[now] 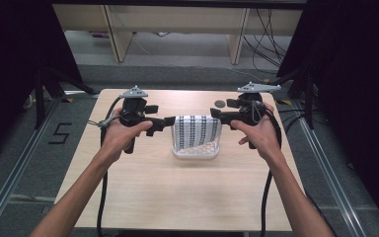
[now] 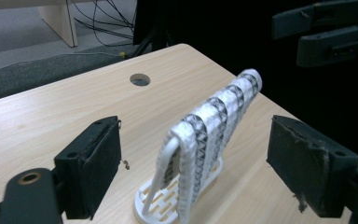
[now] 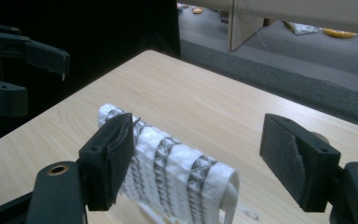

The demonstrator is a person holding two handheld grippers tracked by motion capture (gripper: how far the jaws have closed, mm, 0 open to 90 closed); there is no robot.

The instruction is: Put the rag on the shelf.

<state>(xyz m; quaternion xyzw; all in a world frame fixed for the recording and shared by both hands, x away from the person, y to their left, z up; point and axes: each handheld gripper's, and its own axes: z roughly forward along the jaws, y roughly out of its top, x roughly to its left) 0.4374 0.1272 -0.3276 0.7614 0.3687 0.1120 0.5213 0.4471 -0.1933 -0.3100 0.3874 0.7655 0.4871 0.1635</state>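
Observation:
A white cloth with dark patterned stripes (image 1: 197, 131) hangs over a white plastic rack (image 1: 196, 154) at the table's middle. My left gripper (image 1: 169, 121) is at the cloth's left edge and my right gripper (image 1: 217, 114) at its upper right corner. In the left gripper view the cloth (image 2: 214, 121) runs edge-on away from me on its slotted base (image 2: 151, 205), and my left gripper (image 2: 198, 163) stands open, jaws on either side. In the right gripper view my right gripper (image 3: 205, 156) is open too, its left jaw in front of the cloth (image 3: 172, 170).
A round hole (image 1: 219, 103) pierces the wooden table (image 1: 177, 197) behind the rack. Wooden furniture legs (image 1: 118, 34) and loose cables (image 1: 266, 39) lie on the grey floor beyond. Black curtains flank both sides. The opposite gripper shows in each gripper view (image 2: 326, 32) (image 3: 14, 60).

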